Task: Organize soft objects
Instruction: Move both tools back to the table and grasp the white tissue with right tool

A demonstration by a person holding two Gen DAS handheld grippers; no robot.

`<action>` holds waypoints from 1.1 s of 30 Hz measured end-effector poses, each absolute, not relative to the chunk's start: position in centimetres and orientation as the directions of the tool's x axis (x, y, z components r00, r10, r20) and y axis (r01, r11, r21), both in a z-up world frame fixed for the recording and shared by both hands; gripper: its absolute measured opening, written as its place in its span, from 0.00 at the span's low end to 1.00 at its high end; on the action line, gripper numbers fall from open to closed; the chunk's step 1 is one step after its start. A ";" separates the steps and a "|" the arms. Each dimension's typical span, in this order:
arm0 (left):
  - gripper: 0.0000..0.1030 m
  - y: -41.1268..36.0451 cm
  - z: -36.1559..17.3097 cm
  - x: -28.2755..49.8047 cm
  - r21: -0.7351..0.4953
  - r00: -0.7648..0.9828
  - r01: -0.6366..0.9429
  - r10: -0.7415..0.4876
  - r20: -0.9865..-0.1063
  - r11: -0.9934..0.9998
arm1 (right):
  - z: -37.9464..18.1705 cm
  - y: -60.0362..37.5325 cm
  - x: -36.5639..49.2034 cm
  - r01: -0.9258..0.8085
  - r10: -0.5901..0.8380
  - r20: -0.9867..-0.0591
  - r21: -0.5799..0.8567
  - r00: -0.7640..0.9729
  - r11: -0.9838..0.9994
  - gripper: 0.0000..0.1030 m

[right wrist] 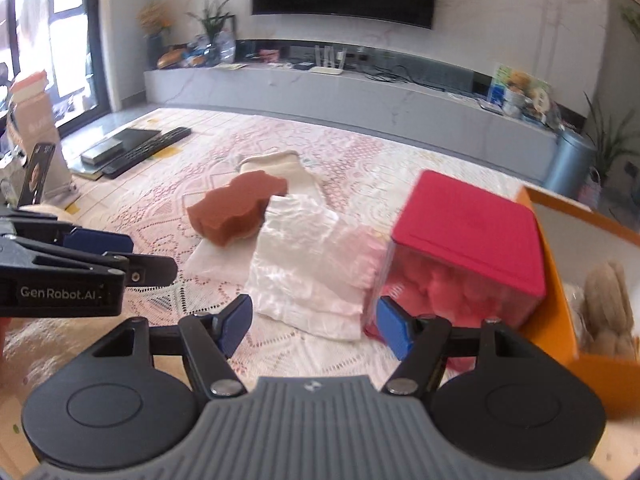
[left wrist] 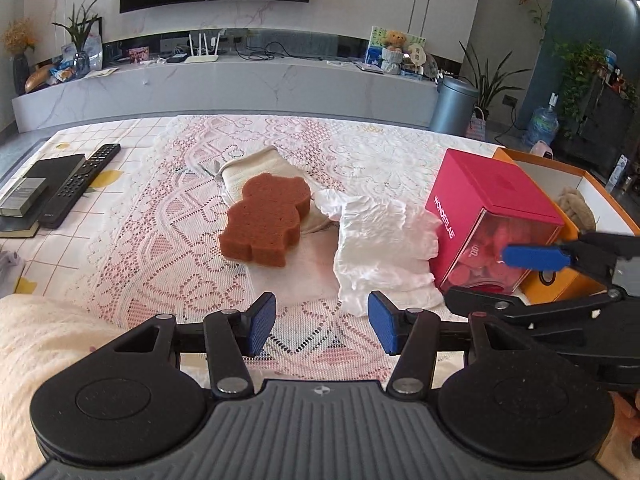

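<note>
A brown bear-shaped sponge (left wrist: 266,218) (right wrist: 236,210) lies on a folded cream cloth (left wrist: 256,168) (right wrist: 276,166) in the middle of the lace-covered table. A crumpled white cloth (left wrist: 384,248) (right wrist: 308,264) lies to its right, against a pink Wonderlab box (left wrist: 492,220) (right wrist: 468,248). My left gripper (left wrist: 322,328) is open and empty, just short of the white cloth. My right gripper (right wrist: 316,326) is open and empty, its fingers either side of the white cloth's near edge. A beige plush toy (left wrist: 576,208) (right wrist: 610,308) lies in the orange box (left wrist: 560,280) (right wrist: 560,304).
A black remote (left wrist: 86,184) (right wrist: 146,152) and a dark flat case (left wrist: 40,184) lie at the table's left. A cream fluffy towel (left wrist: 40,344) lies at the near left. A TV console and a grey bin (left wrist: 454,104) stand beyond the table.
</note>
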State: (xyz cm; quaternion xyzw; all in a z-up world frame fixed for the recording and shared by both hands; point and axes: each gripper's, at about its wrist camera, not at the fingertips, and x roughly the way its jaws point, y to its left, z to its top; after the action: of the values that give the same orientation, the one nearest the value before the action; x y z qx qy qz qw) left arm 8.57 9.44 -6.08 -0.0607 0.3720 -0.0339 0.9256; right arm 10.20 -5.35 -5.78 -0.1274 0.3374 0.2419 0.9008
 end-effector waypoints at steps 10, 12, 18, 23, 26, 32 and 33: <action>0.61 11.8 -6.4 12.1 -0.128 0.678 0.053 -0.130 -0.723 0.990 | -6.3 0.1 16.0 -0.779 0.354 -0.765 -0.291 0.538 0.555 0.79; 0.61 12.2 -6.7 12.9 -0.140 0.666 0.059 -0.144 -0.732 0.988 | -6.7 1.0 17.3 -0.820 0.331 -0.799 -0.319 0.503 0.476 0.84; 0.61 13.4 -8.1 14.1 -0.201 0.631 0.036 -0.178 -0.755 0.979 | -8.6 3.2 21.7 -0.900 0.232 -0.899 -0.288 0.371 0.326 0.88; 0.61 14.1 -8.6 14.2 -0.244 0.622 0.012 -0.198 -0.758 0.970 | -10.1 4.6 23.2 -0.917 0.201 -0.930 -0.234 0.308 0.323 0.84; 0.61 14.4 -8.8 14.2 -0.268 0.620 0.003 -0.212 -0.756 0.963 | -11.1 5.0 23.8 -0.919 0.178 -0.944 -0.206 0.277 0.335 0.77; 0.61 14.7 -8.9 14.2 -0.286 0.626 0.003 -0.225 -0.747 0.958 | -10.7 3.9 24.4 -0.893 0.200 -0.941 -0.168 0.272 0.418 0.51; 0.61 14.8 -8.9 14.1 -0.286 0.627 0.003 -0.225 -0.746 0.958 | -10.4 3.5 24.4 -0.886 0.212 -0.938 -0.160 0.273 0.435 0.47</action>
State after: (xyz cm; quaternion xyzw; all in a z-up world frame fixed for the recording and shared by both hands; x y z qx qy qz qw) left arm 14.15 14.76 -8.88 -0.1298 0.4272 -0.0640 0.8925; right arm 24.36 3.55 -10.37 -0.3645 0.4624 0.3868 0.7097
